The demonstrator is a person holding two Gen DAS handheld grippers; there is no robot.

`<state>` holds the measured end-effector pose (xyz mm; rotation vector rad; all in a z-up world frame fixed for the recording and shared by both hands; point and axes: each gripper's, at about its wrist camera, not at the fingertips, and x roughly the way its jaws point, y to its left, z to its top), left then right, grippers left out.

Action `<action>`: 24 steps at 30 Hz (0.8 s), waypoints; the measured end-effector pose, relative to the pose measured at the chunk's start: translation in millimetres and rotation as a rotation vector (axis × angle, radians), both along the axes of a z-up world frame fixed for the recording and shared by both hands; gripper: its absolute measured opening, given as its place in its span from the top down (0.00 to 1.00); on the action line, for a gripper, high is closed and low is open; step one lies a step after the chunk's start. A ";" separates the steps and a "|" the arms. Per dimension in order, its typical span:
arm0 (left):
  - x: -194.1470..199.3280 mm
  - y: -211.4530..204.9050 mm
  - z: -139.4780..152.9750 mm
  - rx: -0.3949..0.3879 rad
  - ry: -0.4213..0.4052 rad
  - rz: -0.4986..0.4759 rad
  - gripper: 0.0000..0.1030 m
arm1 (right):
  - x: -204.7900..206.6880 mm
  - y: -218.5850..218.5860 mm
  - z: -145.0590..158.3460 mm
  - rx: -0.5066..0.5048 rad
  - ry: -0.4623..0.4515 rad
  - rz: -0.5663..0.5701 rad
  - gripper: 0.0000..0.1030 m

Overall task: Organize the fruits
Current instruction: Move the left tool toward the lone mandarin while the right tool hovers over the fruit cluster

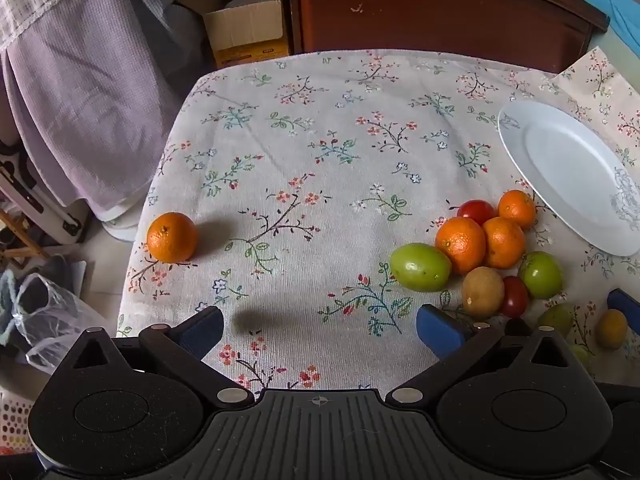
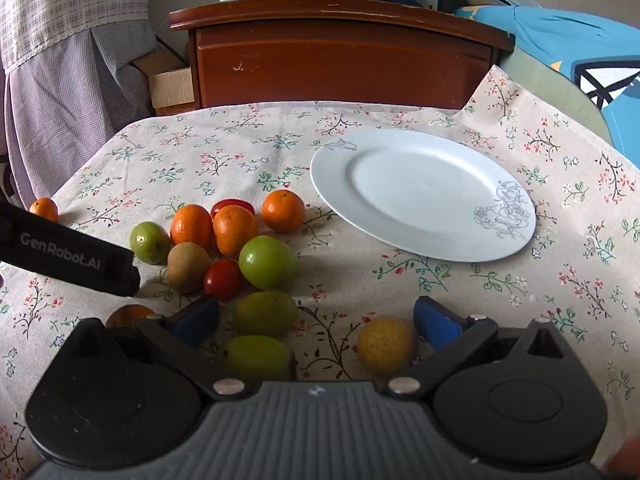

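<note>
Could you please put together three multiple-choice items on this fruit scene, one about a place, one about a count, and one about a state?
1. Where does the lone orange lie?
A. On the plate
B. Near the table's left edge, apart from the pile
C. Between the right gripper's fingers

2. How many red tomatoes show in the right wrist view?
A. Two
B. Four
C. None

3. What is the state of the white plate?
A. Holds oranges
B. Upside down
C. Bare of fruit

Answers:
1 B: it sits alone, far left of the fruit pile.
2 A: one tomato behind the oranges, another beside the big green fruit.
3 C: every fruit lies on the tablecloth.
</note>
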<state>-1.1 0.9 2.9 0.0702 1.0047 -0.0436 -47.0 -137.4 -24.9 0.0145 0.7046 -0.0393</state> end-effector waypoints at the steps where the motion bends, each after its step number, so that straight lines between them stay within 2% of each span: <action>1: -0.7 1.0 2.7 0.000 -0.014 -0.002 0.00 | 0.0 -0.1 0.0 0.000 0.000 0.000 0.00; 2: -1.2 2.6 5.6 -0.004 -0.025 -0.004 0.00 | 0.0 -0.1 0.0 0.000 0.000 0.000 0.00; 4: -21.2 12.5 21.0 -0.045 -0.101 -0.015 0.00 | 0.0 -0.2 -0.1 0.001 -0.001 0.000 0.00; 11: -9.5 35.2 35.4 -0.004 -0.085 0.014 0.00 | -0.1 -0.4 -0.2 0.001 -0.001 0.000 0.00; 19: 9.4 67.2 47.5 -0.019 -0.116 0.019 0.00 | -0.1 -0.1 -0.7 0.001 -0.001 0.000 0.00; 24: 30.0 83.7 43.4 -0.072 -0.085 0.032 0.00 | -0.3 -0.2 -0.8 0.001 -0.001 0.000 0.00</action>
